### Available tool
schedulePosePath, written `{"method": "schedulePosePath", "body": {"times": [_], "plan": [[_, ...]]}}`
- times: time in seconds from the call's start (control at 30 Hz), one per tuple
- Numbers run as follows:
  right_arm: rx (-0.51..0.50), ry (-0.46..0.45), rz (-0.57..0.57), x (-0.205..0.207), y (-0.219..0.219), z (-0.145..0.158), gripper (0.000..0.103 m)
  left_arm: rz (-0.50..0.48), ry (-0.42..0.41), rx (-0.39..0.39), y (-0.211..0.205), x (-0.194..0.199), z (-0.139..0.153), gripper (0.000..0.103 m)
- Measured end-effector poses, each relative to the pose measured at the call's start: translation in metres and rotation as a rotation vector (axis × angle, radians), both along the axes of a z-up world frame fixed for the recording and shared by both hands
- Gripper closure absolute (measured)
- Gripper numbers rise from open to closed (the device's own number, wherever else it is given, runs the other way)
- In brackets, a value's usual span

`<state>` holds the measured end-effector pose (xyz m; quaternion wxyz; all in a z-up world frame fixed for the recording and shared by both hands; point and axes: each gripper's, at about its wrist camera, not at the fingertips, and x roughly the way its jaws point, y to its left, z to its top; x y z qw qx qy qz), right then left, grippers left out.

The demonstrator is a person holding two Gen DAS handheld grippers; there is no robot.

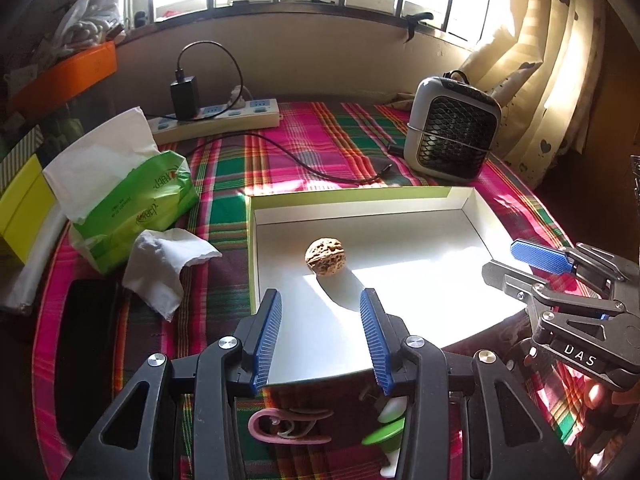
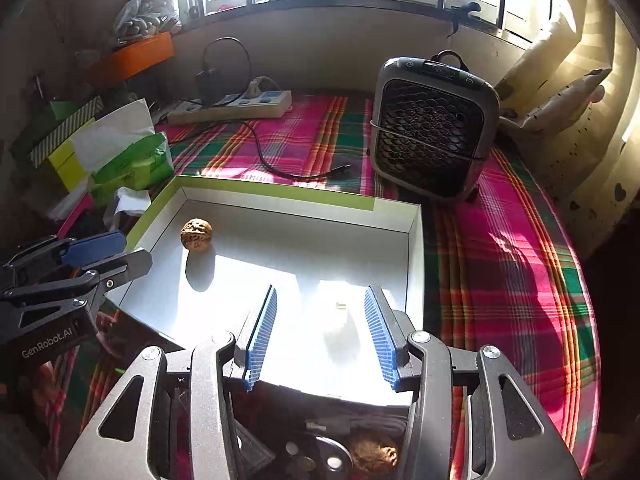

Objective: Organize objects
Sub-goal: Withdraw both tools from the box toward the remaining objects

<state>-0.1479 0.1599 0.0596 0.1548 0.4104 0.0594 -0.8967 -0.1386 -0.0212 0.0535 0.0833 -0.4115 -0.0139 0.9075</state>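
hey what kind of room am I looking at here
Probably a lived-in home room by a window: a plaid cloth covers the surface, with heart-print curtains, a power strip, a tissue pack and a small fan.

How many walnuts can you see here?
2. One walnut lies inside the white tray, toward its left side. A second walnut sits on the cloth just in front of the tray, below the right tongs. Others may be hidden.

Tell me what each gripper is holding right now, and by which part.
Nothing. The left gripper and right gripper are both open and empty; the walnut lies free in the box.
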Motion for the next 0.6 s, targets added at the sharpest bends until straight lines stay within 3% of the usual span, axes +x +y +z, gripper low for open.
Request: {"method": "schedulePosePath", "body": {"times": [0.6], "plan": [[-0.079, 0.012, 0.065, 0.051, 0.008, -0.002, 0.057, 0.054, 0.009, 0.058, -0.029, 0.047, -0.008, 0.064]]}}
